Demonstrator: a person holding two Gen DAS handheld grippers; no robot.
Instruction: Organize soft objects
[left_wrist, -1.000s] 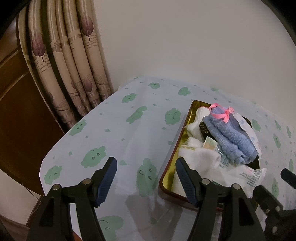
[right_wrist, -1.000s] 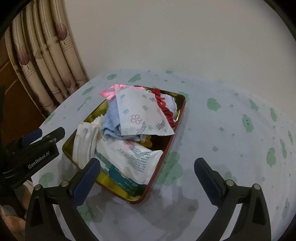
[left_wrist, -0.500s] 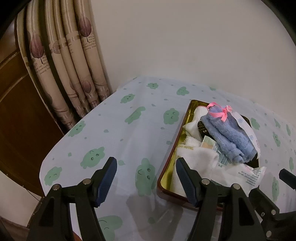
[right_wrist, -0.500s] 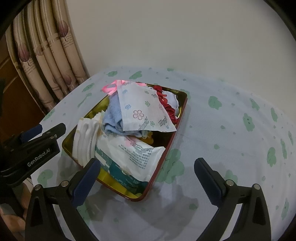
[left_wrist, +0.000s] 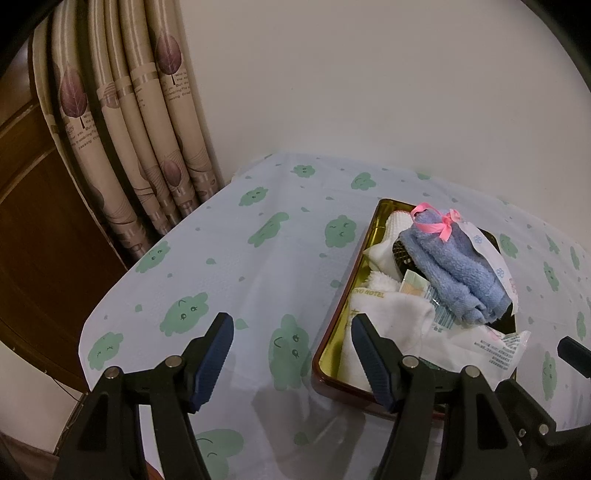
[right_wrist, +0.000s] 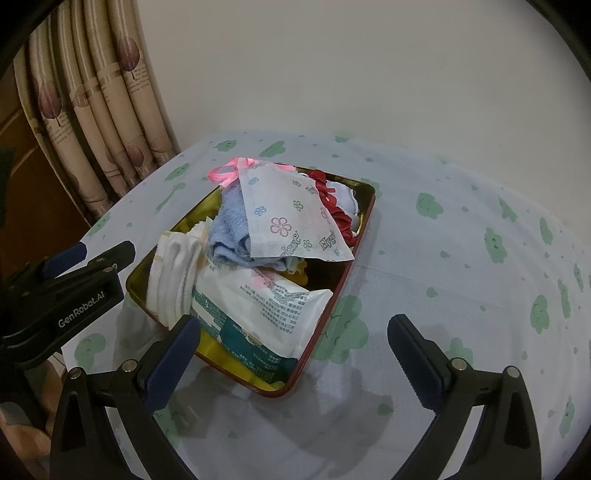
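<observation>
We note towel (left_wrist: 458, 273), packets (right_wrist: 266, 299) and cloths (right_wrist: 173, 280) heaped in the tray (right_wrist: 364, 236) mid-table; possibly sorted or awaiting sorting. Left gripper (left_wrist: 291, 356) and right gripper (right_wrist: 291, 349) gape, holding nothing.

Wall (left_wrist: 369, 74): plain, off-white, unmarked, dimly and evenly lit. Curtain (left_wrist: 122, 122): beige, hanging in vertical folds at the left, printed with purple-brown leaves, pale bands and small text. Wood panelling (left_wrist: 40, 236): dark brown, beside and below the curtain. Table (left_wrist: 258, 258): covered by a pale blue tablecloth (right_wrist: 461, 258) printed with green cloud-shaped faces; rounded corner near the curtain.
</observation>
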